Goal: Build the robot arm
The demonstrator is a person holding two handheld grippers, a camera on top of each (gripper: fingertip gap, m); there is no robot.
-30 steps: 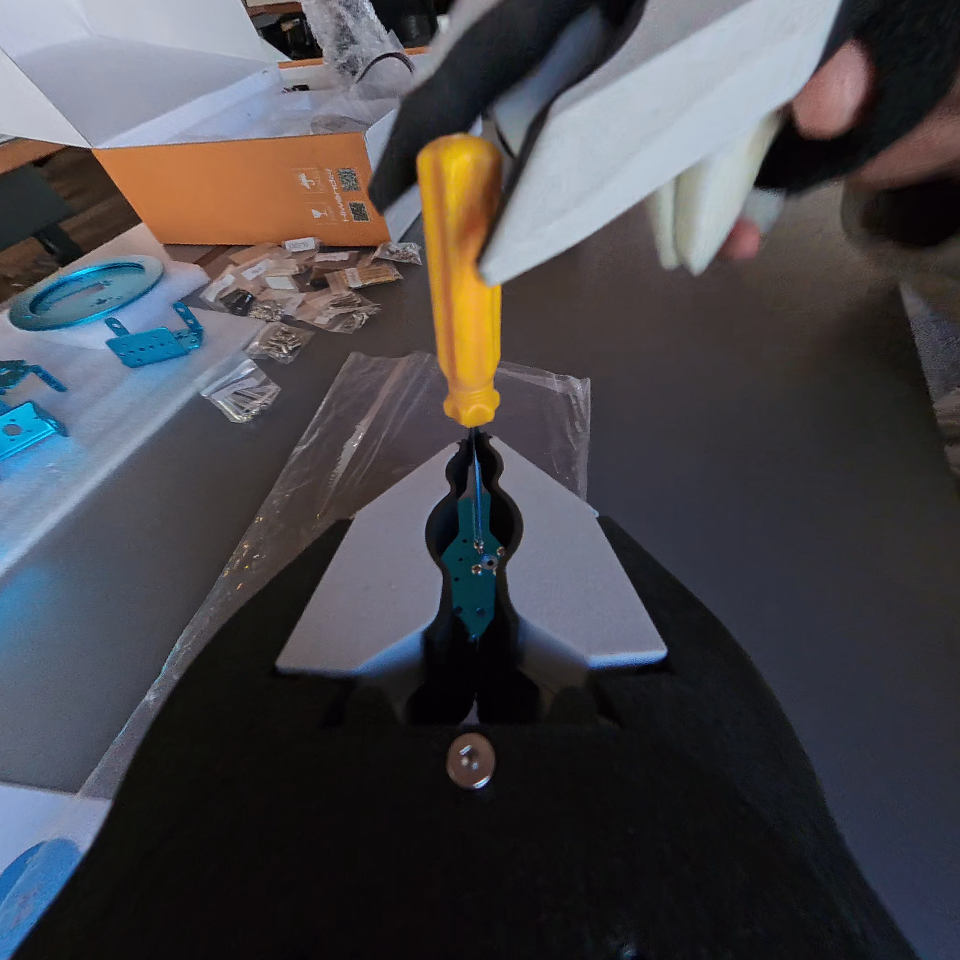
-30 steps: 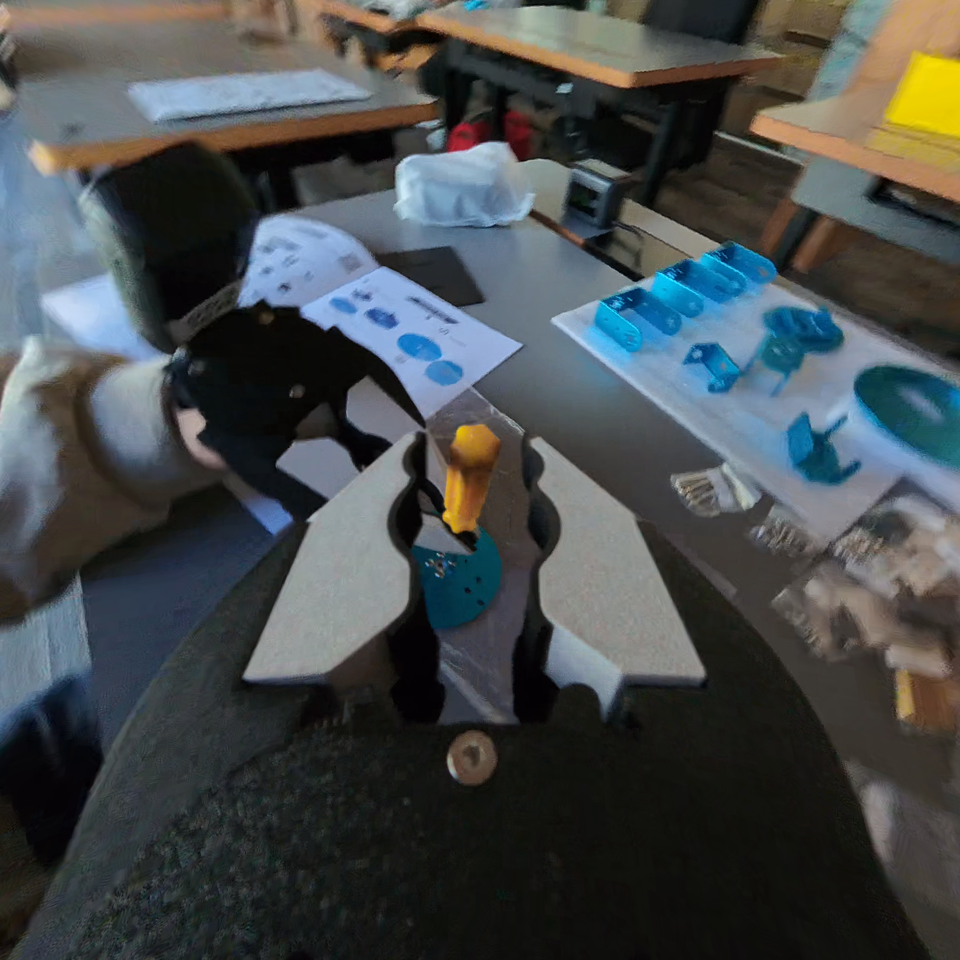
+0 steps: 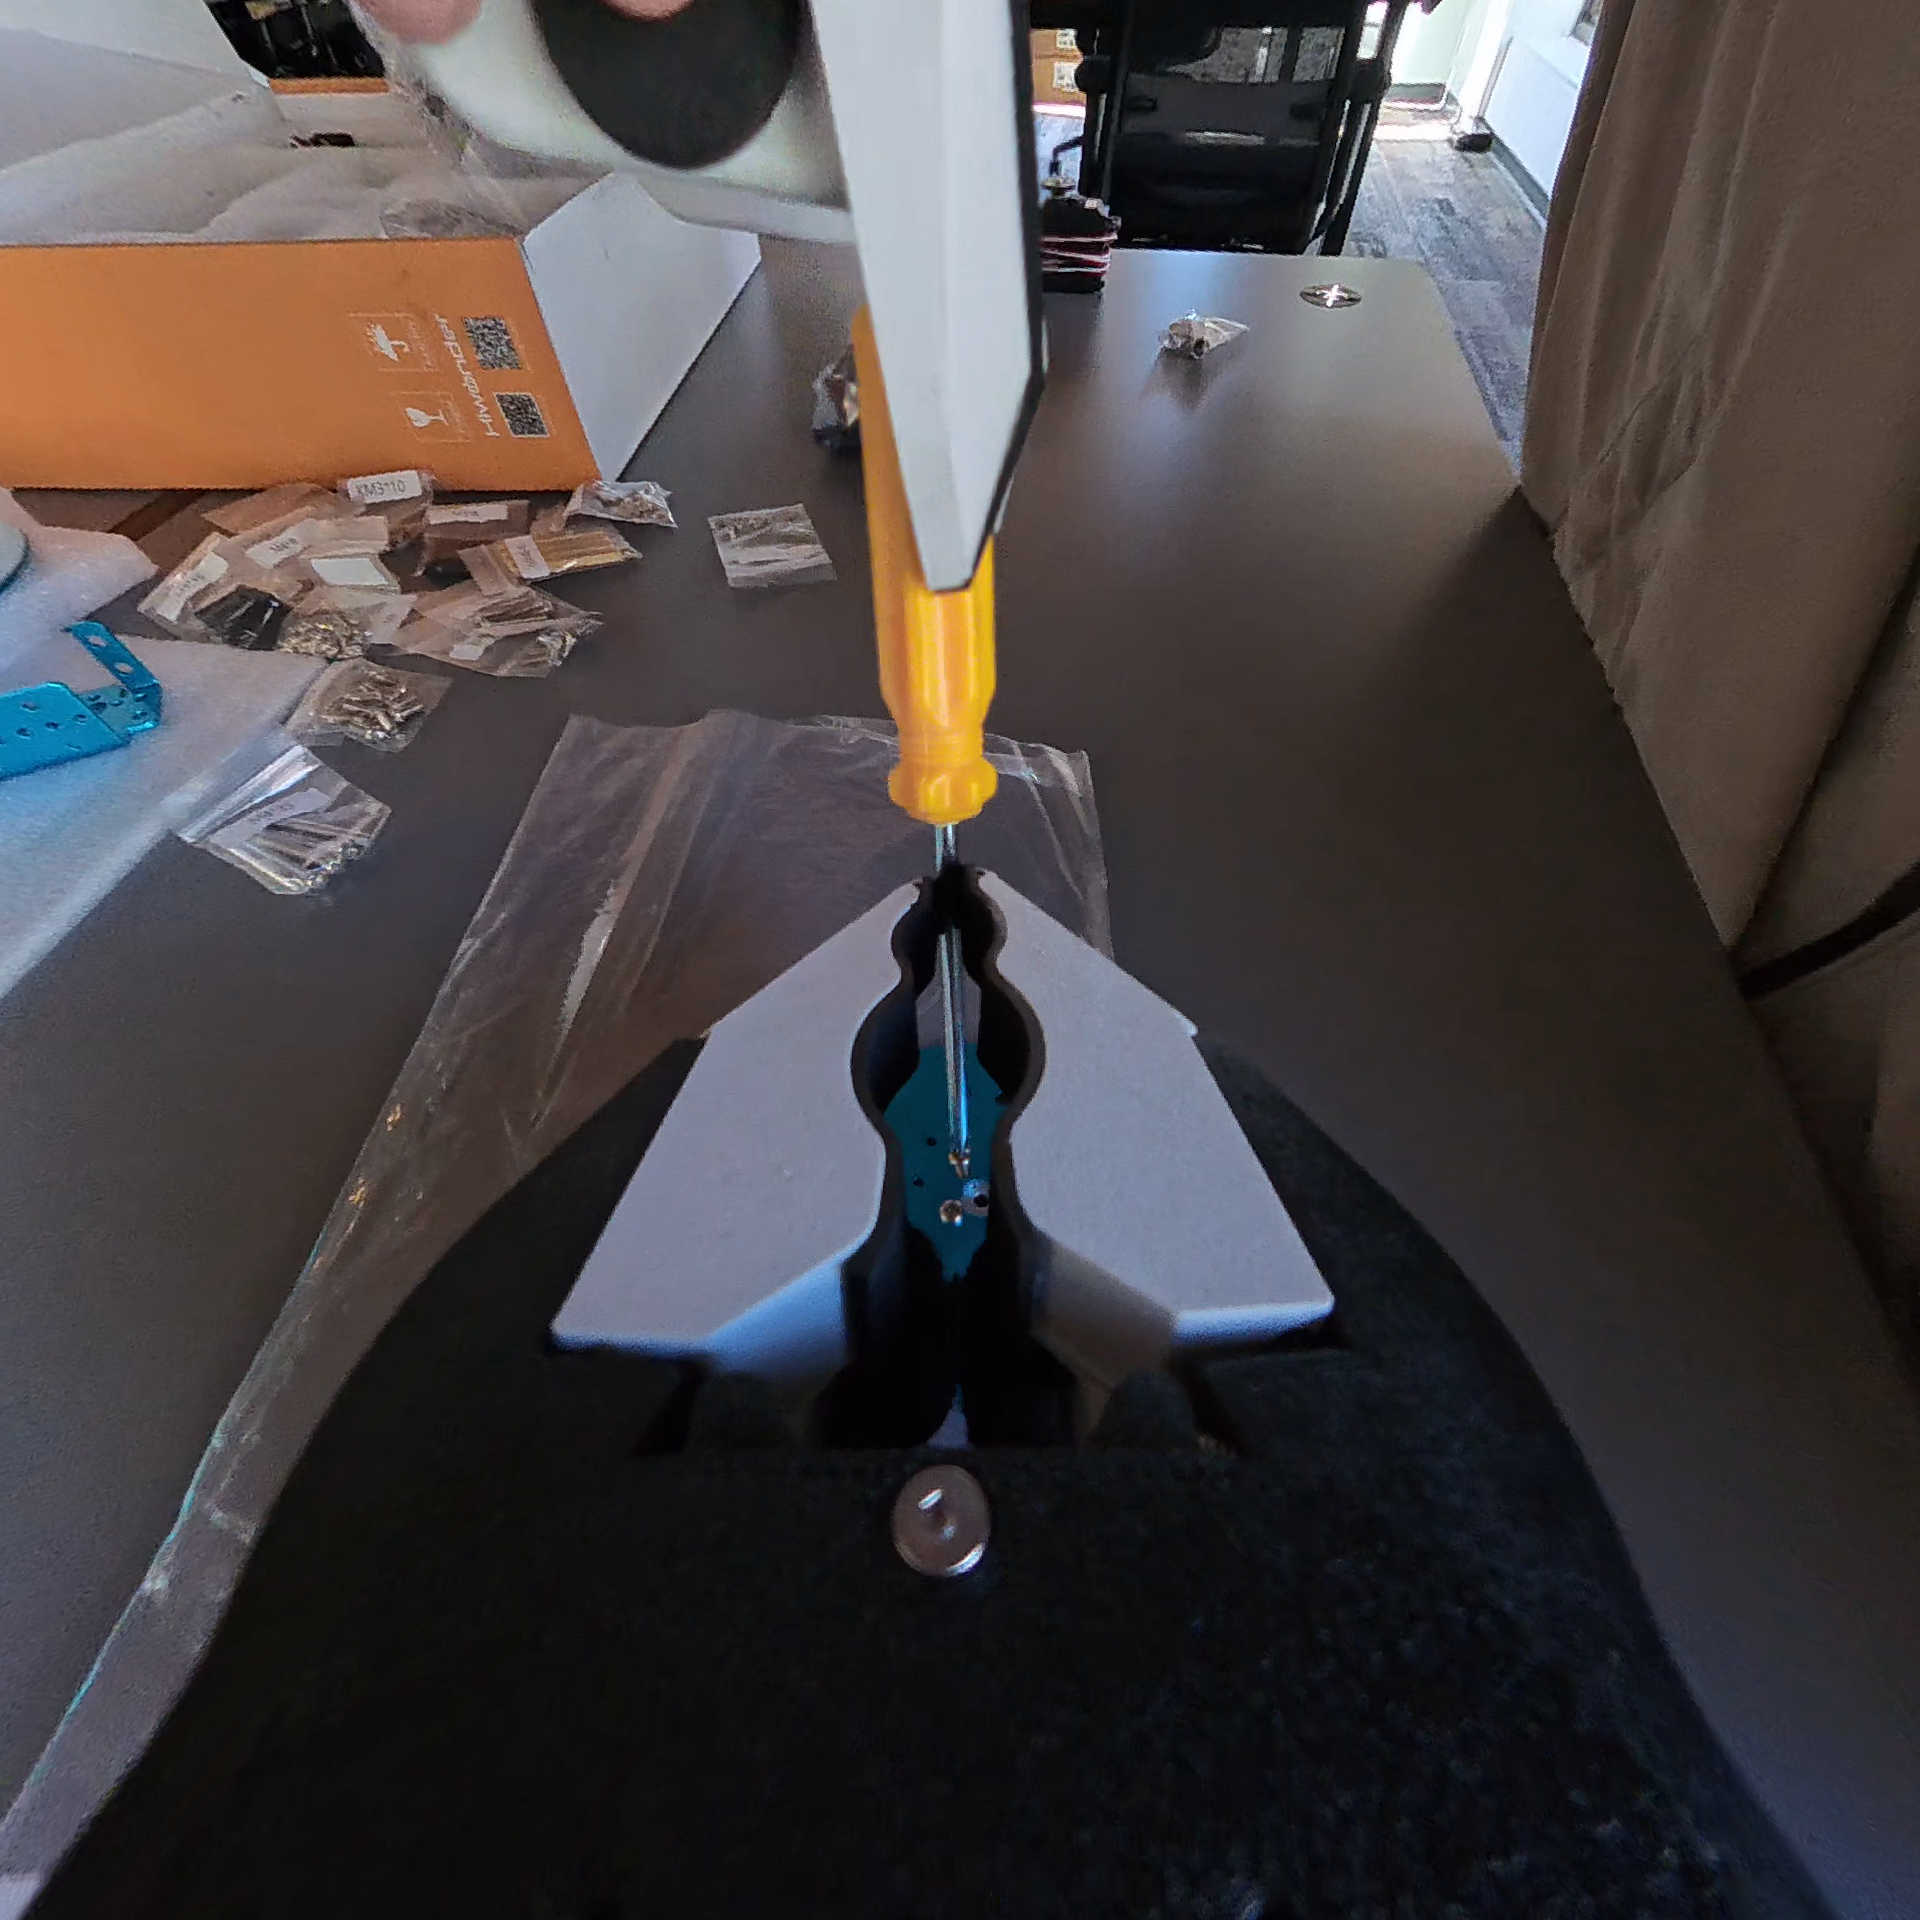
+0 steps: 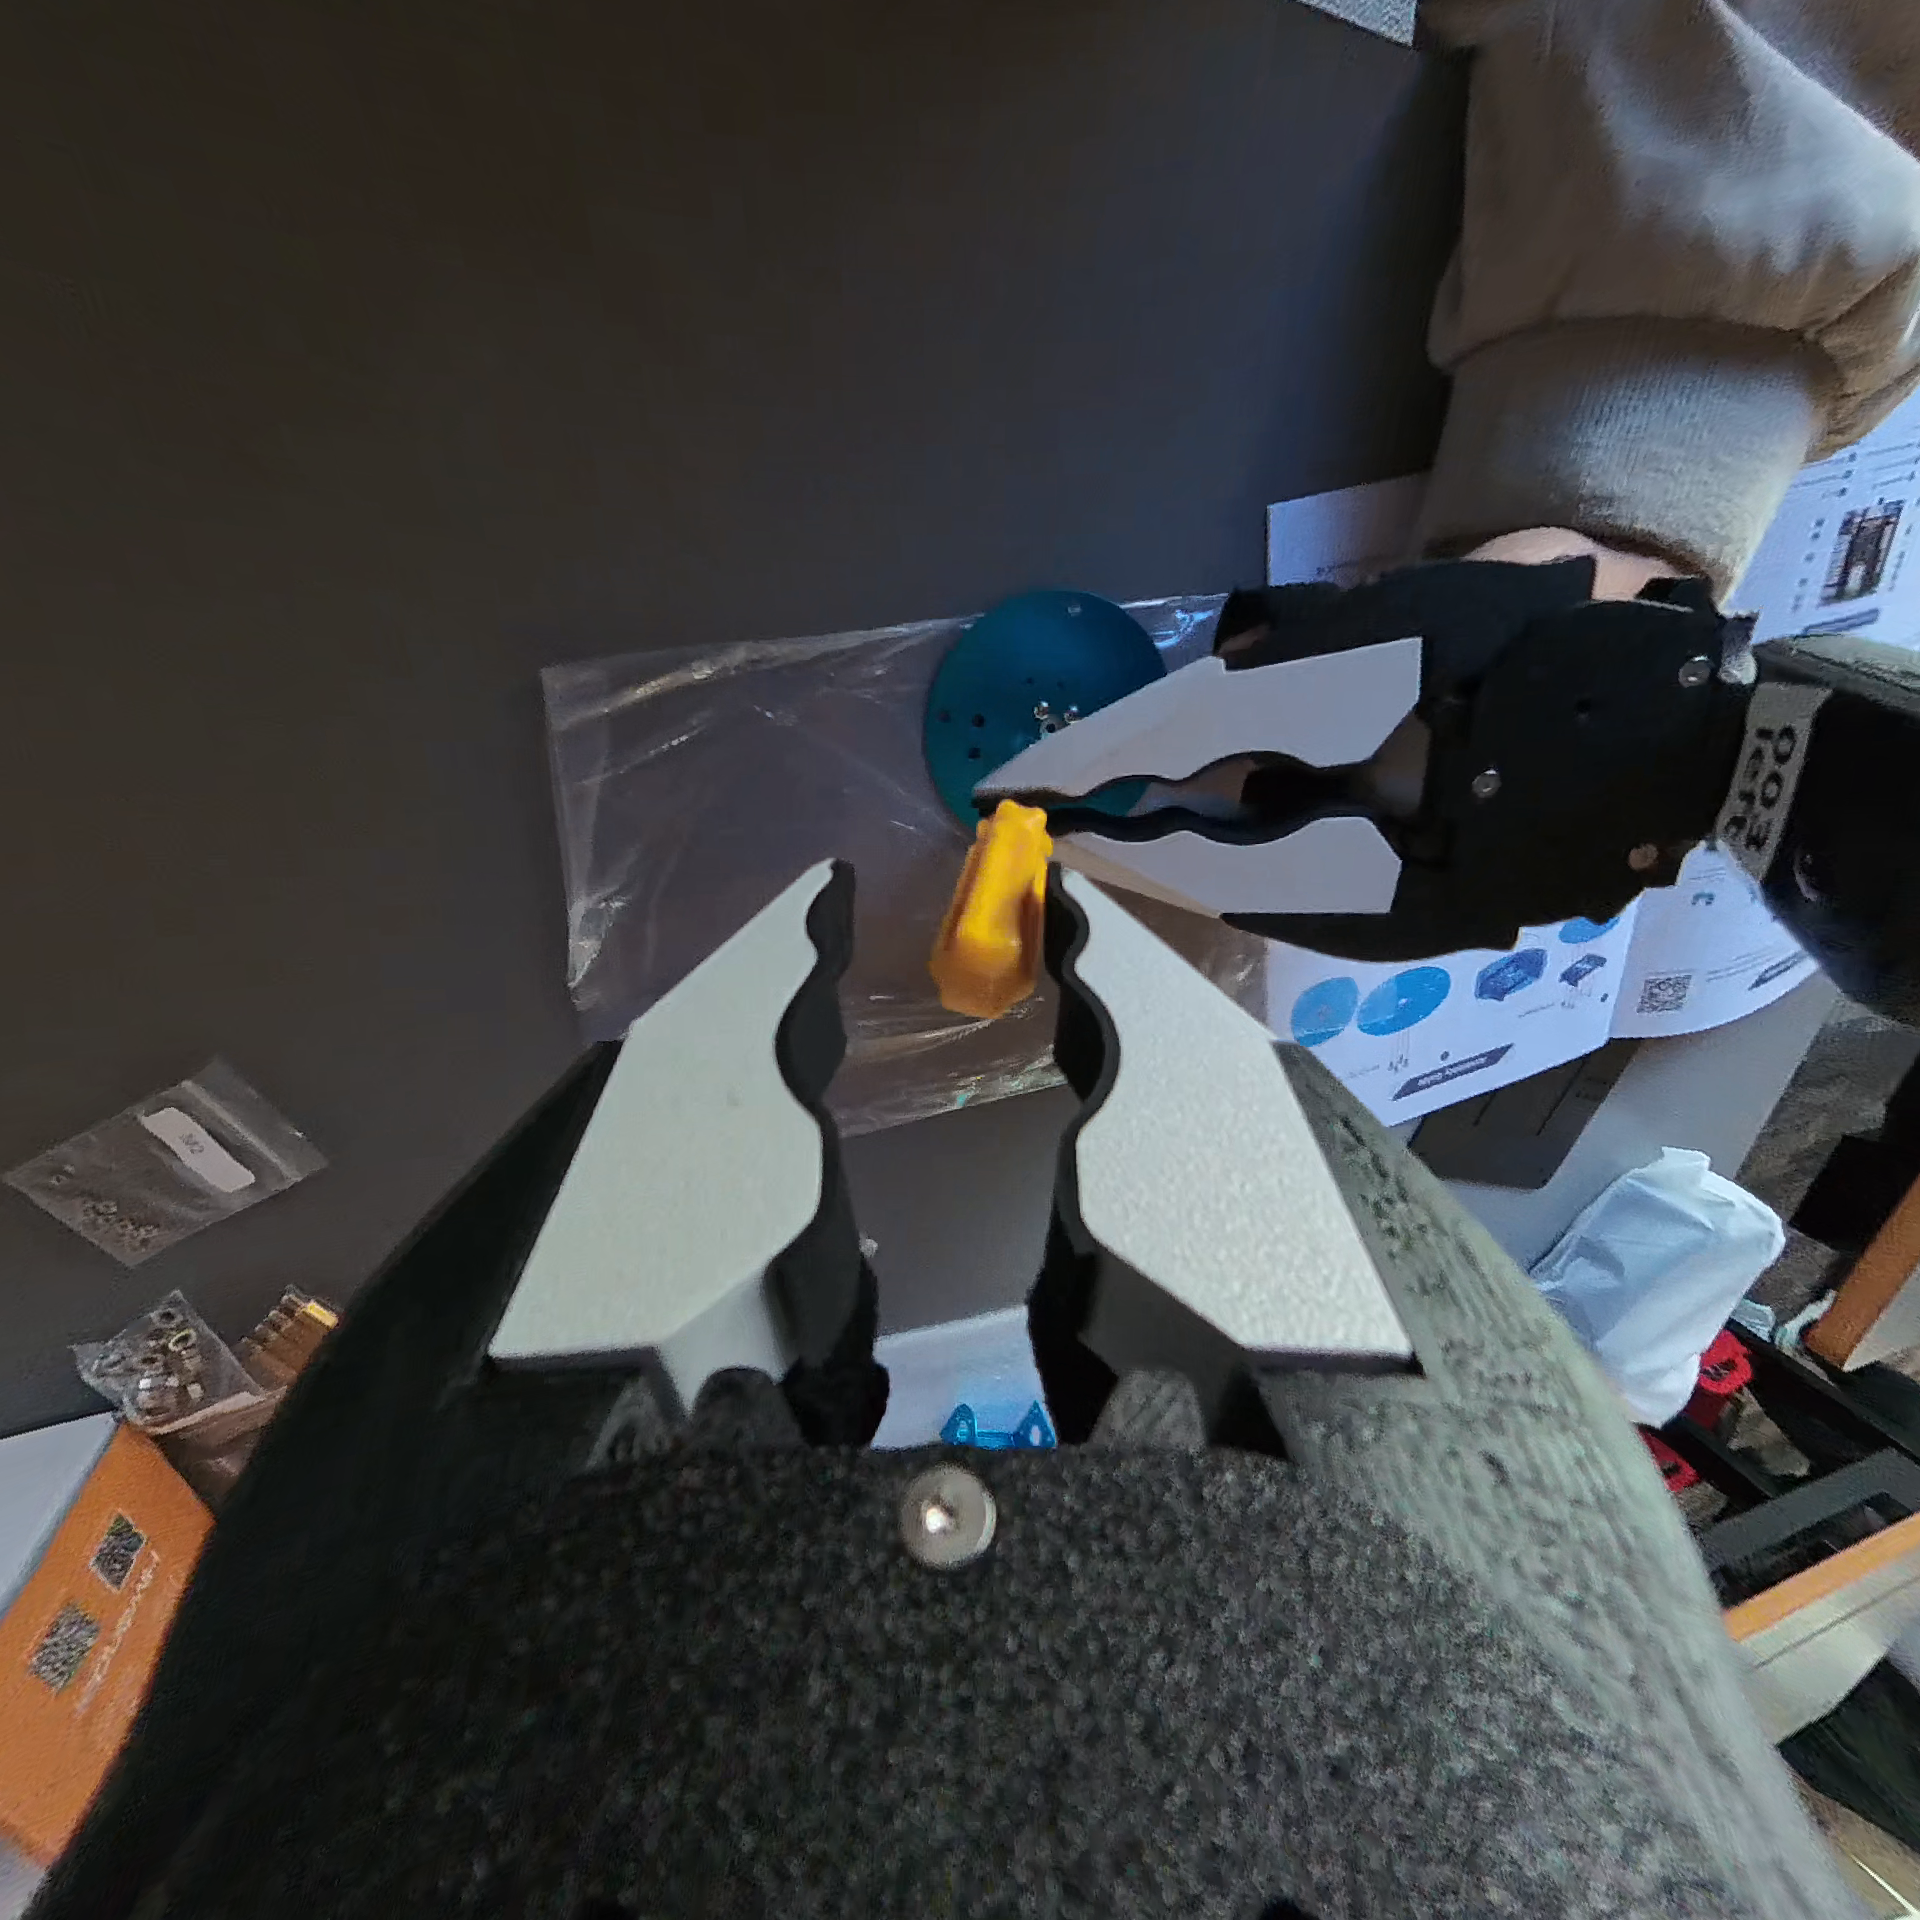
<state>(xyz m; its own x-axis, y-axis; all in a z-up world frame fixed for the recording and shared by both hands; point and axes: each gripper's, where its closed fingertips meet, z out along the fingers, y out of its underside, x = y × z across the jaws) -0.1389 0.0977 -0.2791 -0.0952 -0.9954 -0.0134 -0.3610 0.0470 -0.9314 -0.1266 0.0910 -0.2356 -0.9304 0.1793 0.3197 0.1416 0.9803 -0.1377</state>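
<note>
Blue round metal plate (image 4: 1023, 691) lies on clear plastic bag (image 3: 665, 894) on dark grey table (image 3: 1299, 727), pinched between closed fingers of left gripper (image 3: 951, 883). Yellow-handled screwdriver (image 3: 935, 665) stands upright, tip on plate by small screw (image 3: 952, 1210). Right gripper (image 4: 945, 883) above, jaws parted, one finger touching handle. Orange box (image 3: 260, 364), bagged hardware (image 3: 353, 592) left; instruction sheet (image 4: 1475, 997) beside.

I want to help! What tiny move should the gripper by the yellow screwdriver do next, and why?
Probably close the right gripper on the yellow handle: its jaws stand apart with the handle between them, and the screwdriver tip rests at a screw on the blue disc the left gripper clamps.
</note>
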